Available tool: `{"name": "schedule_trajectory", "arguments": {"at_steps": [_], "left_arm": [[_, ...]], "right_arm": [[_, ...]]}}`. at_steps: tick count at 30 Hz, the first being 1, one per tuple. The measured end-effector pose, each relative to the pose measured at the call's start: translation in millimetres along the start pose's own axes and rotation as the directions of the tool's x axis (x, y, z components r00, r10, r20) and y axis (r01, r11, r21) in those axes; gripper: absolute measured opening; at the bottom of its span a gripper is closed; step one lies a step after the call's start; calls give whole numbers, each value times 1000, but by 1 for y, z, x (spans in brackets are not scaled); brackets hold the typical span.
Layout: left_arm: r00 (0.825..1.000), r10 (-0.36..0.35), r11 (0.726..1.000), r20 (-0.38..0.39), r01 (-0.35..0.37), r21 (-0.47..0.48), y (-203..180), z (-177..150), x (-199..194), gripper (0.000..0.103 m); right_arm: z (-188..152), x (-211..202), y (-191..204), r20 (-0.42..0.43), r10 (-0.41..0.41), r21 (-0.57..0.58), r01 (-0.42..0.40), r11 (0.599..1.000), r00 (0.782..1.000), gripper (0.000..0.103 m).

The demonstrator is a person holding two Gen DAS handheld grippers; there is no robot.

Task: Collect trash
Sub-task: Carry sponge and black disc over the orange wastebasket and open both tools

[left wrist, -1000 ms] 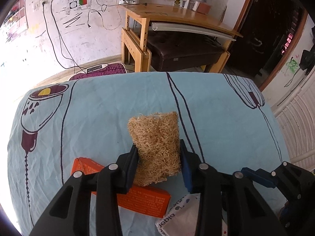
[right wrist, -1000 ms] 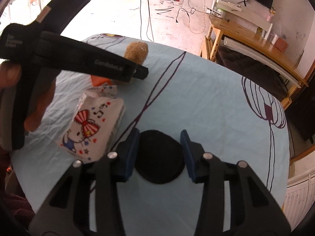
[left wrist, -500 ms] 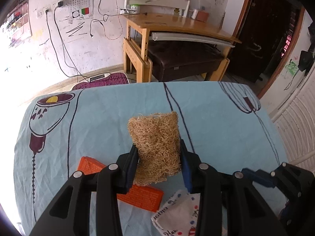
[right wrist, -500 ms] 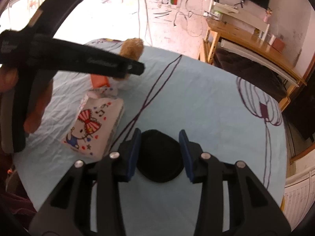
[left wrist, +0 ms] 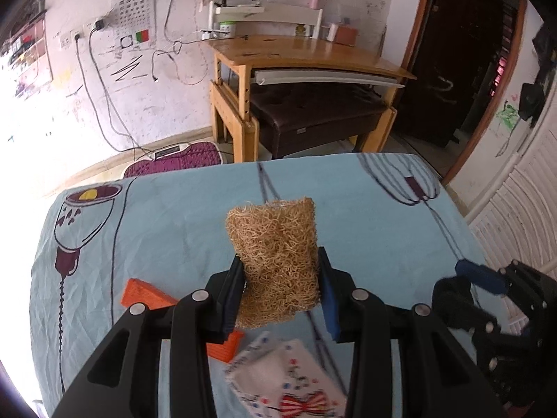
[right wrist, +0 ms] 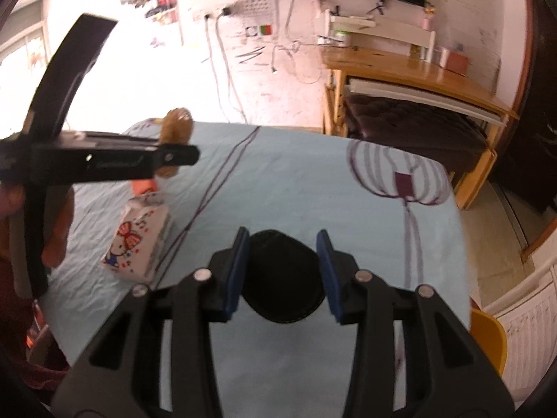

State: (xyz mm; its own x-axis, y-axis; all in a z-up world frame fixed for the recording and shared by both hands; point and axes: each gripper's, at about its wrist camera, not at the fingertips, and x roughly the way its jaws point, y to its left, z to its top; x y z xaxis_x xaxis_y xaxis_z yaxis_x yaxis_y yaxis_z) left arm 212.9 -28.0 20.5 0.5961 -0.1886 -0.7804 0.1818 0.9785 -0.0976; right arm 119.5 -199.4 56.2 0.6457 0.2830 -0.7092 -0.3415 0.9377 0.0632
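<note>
My left gripper (left wrist: 280, 287) is shut on a tan fibrous loofah scrubber (left wrist: 275, 254) and holds it above the table; the scrubber also shows in the right wrist view (right wrist: 175, 129). My right gripper (right wrist: 282, 271) is shut on a flat black round pad (right wrist: 282, 282), held above the blue tablecloth (right wrist: 313, 181). An orange box (left wrist: 146, 294) and a white cartoon-print tissue pack (left wrist: 289, 379) lie on the cloth below the left gripper; the pack also shows in the right wrist view (right wrist: 139, 240).
The table edge runs along the far side (left wrist: 243, 167). Beyond it stand a wooden desk (left wrist: 306, 55) with a dark bench (left wrist: 313, 118) under it. A white slatted radiator (left wrist: 515, 216) is at the right. A yellow chair (right wrist: 487, 334) sits at the table's right.
Both grippers have risen and tilted up, so the table sits lower in each view. The left gripper keeps the scrubber and the right keeps the black pad.
</note>
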Motion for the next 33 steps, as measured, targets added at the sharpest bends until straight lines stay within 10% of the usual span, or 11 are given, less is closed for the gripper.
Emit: {"name": "schedule_trajectory", "arguments": {"at_steps": [33], "left_arm": [[972, -217, 935, -86, 232, 269, -264, -10, 13, 35]], "right_arm": [[-75, -83, -229, 77, -219, 453, 161, 877, 973, 38]]}}
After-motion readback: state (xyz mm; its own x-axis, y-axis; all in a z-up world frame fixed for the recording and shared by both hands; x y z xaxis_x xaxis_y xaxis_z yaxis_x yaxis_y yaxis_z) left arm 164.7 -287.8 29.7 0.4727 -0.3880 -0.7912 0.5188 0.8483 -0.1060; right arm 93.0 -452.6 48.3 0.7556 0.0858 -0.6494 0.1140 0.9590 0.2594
